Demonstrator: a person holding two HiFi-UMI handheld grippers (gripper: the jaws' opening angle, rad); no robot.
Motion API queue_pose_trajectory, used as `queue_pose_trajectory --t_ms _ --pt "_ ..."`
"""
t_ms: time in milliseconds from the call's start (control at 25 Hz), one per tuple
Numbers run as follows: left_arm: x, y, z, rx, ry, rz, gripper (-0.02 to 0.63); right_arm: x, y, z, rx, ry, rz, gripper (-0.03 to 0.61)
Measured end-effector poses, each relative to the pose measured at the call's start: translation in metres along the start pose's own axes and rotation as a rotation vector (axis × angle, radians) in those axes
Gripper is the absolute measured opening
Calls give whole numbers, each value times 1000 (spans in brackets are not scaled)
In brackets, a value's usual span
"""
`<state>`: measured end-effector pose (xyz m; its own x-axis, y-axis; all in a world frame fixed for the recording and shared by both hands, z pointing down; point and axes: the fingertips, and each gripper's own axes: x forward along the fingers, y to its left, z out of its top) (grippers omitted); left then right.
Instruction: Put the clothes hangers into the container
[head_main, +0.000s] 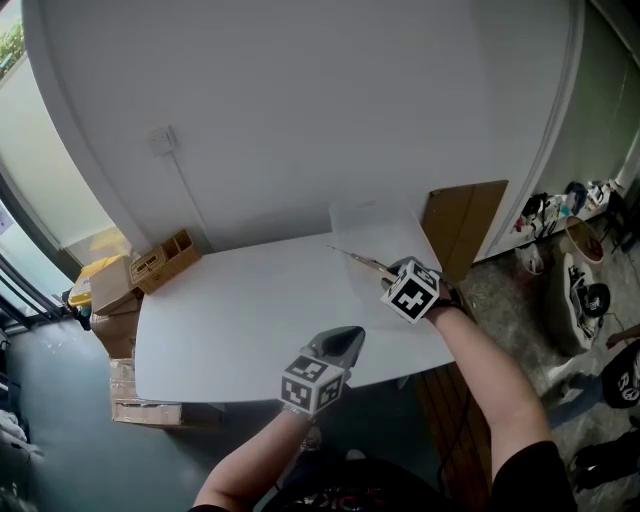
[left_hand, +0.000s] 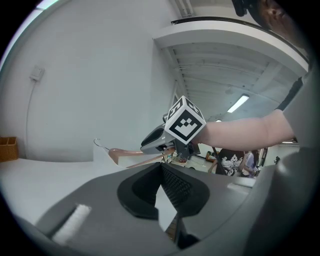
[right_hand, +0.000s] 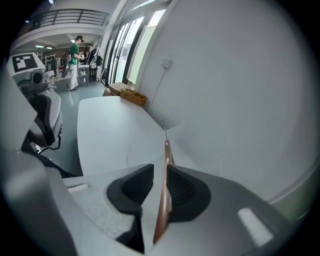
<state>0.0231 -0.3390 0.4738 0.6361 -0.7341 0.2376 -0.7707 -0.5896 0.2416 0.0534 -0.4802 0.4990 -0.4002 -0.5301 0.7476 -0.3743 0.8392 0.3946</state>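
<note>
A wooden clothes hanger (head_main: 358, 261) with a thin metal hook is held over the right part of the white table (head_main: 230, 320). My right gripper (head_main: 388, 274) is shut on it. In the right gripper view the hanger (right_hand: 164, 195) runs edge-on between the pads, hook pointing away. A clear, see-through container (head_main: 372, 210) stands on the table's far right corner against the wall, just beyond the hanger. My left gripper (head_main: 345, 338) hovers over the table's front edge, shut with nothing in it. The left gripper view shows its pads (left_hand: 175, 185) meeting at the tips, and the hanger (left_hand: 131, 154) beyond.
A wooden organiser box (head_main: 165, 259) sits at the table's far left corner, with cardboard boxes (head_main: 112, 290) on the floor beside it. A brown board (head_main: 462, 225) leans on the wall at right. Shoes and bags (head_main: 582, 290) litter the floor at right. A person (right_hand: 74, 56) stands far off.
</note>
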Motion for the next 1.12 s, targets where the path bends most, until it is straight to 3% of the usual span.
queue_pose_trajectory --t_ms 480,520,560,880,1120 --pt "-13 -12 -1 11 -9 3 4 -47 -3 15 71 -169 -75 83" --pt "-13 -14 -1 11 -11 2 5 -52 -1 14 95 -185 -76 64" --pt "-14 -16 0 11 -13 1 5 -57 3 12 127 -202 -72 6" --pt "-26 -42 -8 15 -21 6 3 -99 53 -16 389 -402 -13 2" --pt "-39 -59 -20 0 -16 3 3 -122 89 -37 517 -466 37 2"
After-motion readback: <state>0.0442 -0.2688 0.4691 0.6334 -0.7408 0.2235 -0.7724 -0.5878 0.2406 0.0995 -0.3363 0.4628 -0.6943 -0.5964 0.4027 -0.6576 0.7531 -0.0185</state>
